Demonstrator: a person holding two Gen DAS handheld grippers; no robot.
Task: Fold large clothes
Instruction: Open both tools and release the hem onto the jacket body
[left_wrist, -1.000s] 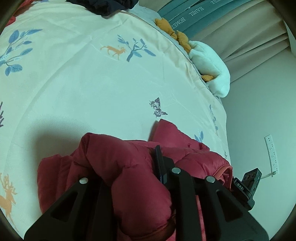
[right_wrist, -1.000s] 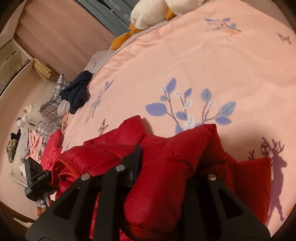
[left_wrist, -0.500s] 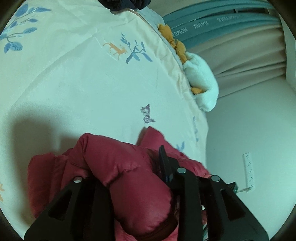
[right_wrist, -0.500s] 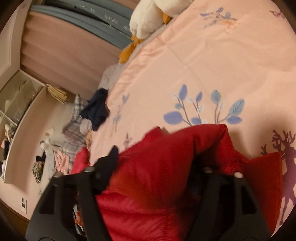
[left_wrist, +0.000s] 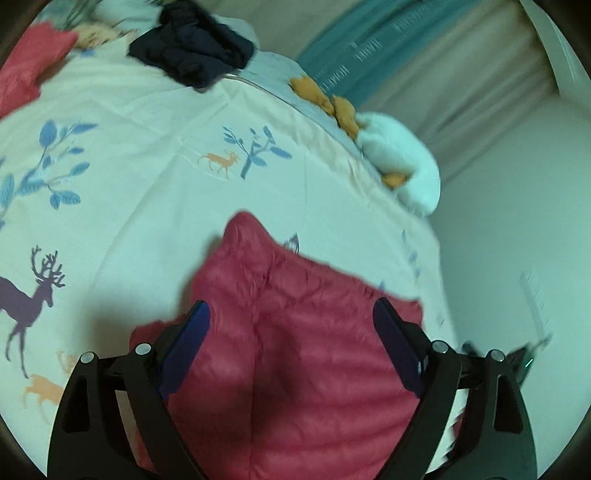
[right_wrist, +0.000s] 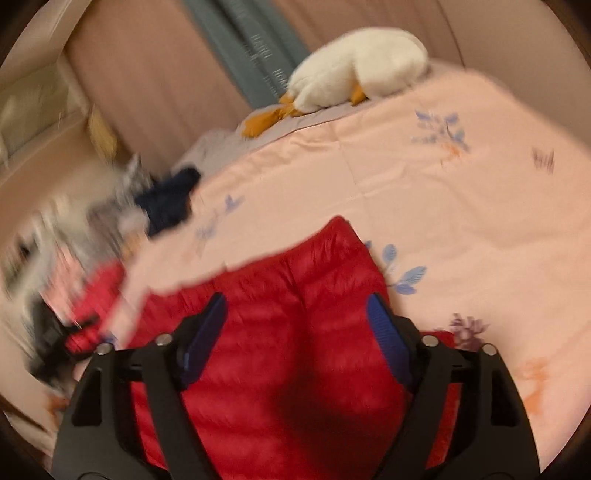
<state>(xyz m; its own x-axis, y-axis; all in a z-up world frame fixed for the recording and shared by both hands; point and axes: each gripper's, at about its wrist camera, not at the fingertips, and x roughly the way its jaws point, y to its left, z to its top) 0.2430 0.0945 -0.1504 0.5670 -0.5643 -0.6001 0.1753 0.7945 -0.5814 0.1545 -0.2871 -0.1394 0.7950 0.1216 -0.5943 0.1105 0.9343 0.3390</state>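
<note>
A red quilted down jacket (left_wrist: 295, 350) lies folded flat on the pale printed bedspread (left_wrist: 147, 166). It also shows in the right wrist view (right_wrist: 288, 350). My left gripper (left_wrist: 291, 336) is open, its blue-padded fingers spread wide just above the jacket and holding nothing. My right gripper (right_wrist: 295, 328) is open too, jaws wide over the same jacket, empty. The right wrist view is motion-blurred.
A dark navy garment (left_wrist: 195, 55) lies at the bed's far side, with a red cloth (left_wrist: 26, 62) to its left. A white plush duck (right_wrist: 354, 77) with orange feet rests at the head of the bed. The bed's edge and a wall (left_wrist: 517, 240) are to the right.
Both grippers held bunched folds of the red jacket; now both have opened and let go. The jacket has dropped flat onto the bed, and both cameras have swung.
</note>
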